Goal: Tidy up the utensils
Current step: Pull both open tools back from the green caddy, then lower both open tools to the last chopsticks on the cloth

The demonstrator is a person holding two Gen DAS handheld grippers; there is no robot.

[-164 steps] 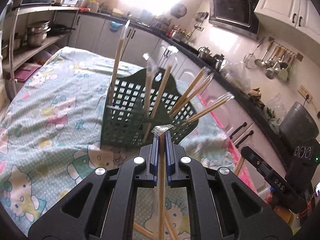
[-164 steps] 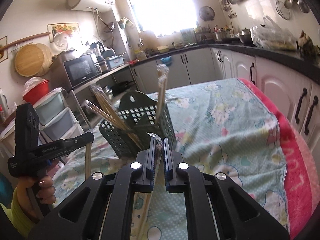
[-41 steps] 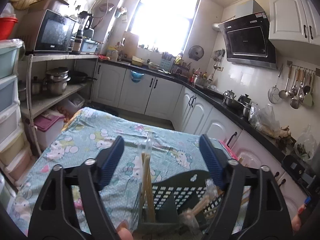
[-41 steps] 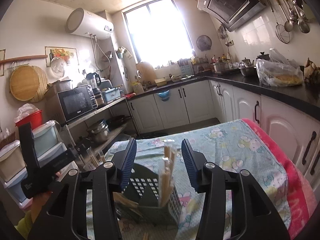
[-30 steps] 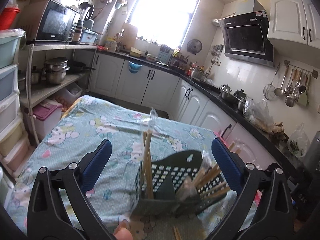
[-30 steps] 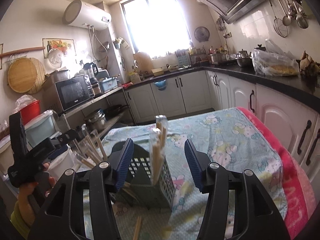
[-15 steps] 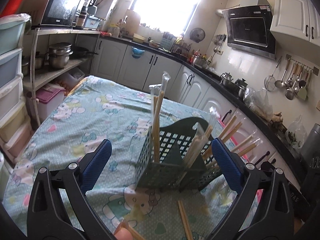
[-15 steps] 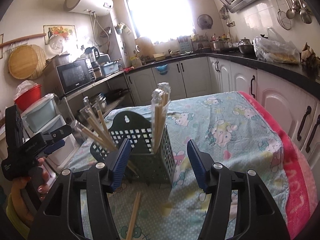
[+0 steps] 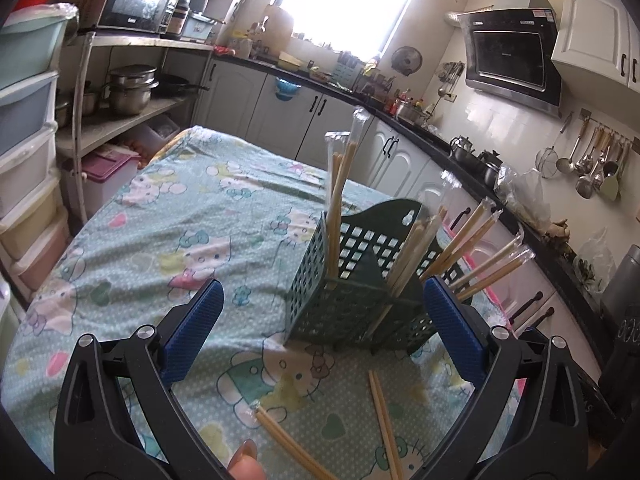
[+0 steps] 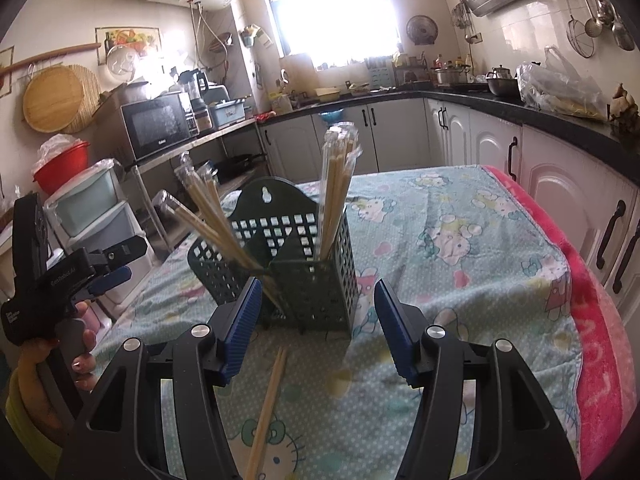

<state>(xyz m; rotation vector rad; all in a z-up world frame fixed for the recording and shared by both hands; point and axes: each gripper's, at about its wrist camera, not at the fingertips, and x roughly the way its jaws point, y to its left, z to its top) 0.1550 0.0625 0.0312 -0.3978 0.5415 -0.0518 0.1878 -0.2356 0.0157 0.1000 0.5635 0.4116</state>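
A dark green lattice holder point(image 9: 352, 296) point(image 10: 308, 264) stands on the cartoon-print tablecloth, with several wrapped chopstick pairs point(image 9: 340, 208) point(image 10: 336, 188) sticking out of it. Two loose wrapped pairs point(image 9: 384, 420) lie on the cloth in front of it; one loose pair point(image 10: 266, 404) shows in the right wrist view. My left gripper point(image 9: 320, 340) is open wide and empty, just short of the holder. My right gripper point(image 10: 318, 320) is open and empty, its blue pads point(image 10: 244, 320) on either side of the holder's near corner without touching. The left gripper point(image 10: 112, 268) also appears at the far left, in a person's hand.
The tablecloth point(image 10: 480, 264) ends at a pink blanket edge point(image 10: 592, 340) on the right. White cabinets point(image 10: 560, 184) run along the right. A shelf rack with pots point(image 9: 128, 92) and plastic drawers point(image 9: 28, 128) stands on the left. A fingertip point(image 9: 244, 468) shows at the bottom of the left wrist view.
Both grippers have sunk and tipped down towards the table, so the holder and the loose chopsticks on the cloth have come into fuller view. The right gripper's jaws spread a little wider.
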